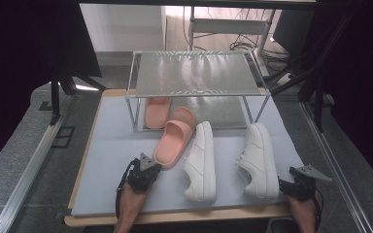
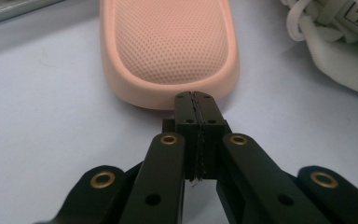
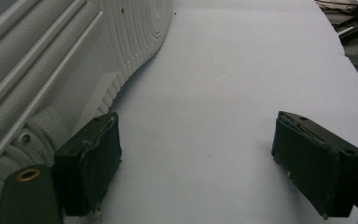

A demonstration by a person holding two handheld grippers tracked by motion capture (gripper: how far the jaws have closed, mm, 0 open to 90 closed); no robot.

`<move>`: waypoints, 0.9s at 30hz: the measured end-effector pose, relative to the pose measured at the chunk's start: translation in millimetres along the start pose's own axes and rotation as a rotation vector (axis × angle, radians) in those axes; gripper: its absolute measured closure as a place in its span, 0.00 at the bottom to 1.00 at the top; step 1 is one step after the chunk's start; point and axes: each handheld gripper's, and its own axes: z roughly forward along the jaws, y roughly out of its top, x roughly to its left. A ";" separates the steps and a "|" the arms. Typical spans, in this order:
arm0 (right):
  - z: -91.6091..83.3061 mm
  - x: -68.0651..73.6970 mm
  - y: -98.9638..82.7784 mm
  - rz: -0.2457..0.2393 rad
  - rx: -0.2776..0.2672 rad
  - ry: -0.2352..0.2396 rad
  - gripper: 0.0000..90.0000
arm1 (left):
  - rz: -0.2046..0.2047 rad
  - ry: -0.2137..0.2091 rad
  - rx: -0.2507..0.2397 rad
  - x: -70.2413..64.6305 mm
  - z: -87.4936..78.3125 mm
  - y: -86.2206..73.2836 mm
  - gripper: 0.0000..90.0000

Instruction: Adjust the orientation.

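A pink slipper (image 1: 175,141) lies on the grey-blue mat, its heel end toward me. My left gripper (image 1: 155,168) is right at that heel. In the left gripper view its jaws are shut, pads pressed together with nothing between them, and the left gripper's tips (image 2: 196,103) sit against the slipper's (image 2: 168,46) heel rim. A second pink slipper (image 1: 156,112) sits on the lower shelf of the metal rack (image 1: 194,73). Two white sneakers (image 1: 201,162) (image 1: 258,160) lie on the mat. My right gripper (image 1: 285,184) is open, its left jaw beside the right sneaker's heel (image 3: 51,70), nothing between its fingers (image 3: 91,163).
The two-shelf metal rack stands at the back of the mat (image 1: 111,160). The table's wooden front edge (image 1: 184,217) runs just under both hands. A lace and side of the left sneaker (image 2: 335,42) lie close to the right of the left gripper.
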 end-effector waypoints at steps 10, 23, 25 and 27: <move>0.0 0.0 0.0 0.000 0.000 0.000 0.18 | 0.031 -0.037 0.012 -10.3 14.3 14.6 0.99; 0.0 -0.1 0.0 0.000 0.000 0.000 0.18 | 0.063 -0.037 0.005 -18.1 32.7 34.4 0.99; 0.0 0.0 0.0 0.000 0.000 0.000 0.18 | 0.064 -0.037 0.004 -18.0 33.9 36.0 0.99; 0.0 0.0 0.0 0.000 0.000 0.000 0.18 | 0.063 -0.035 0.002 -17.7 36.7 39.3 0.99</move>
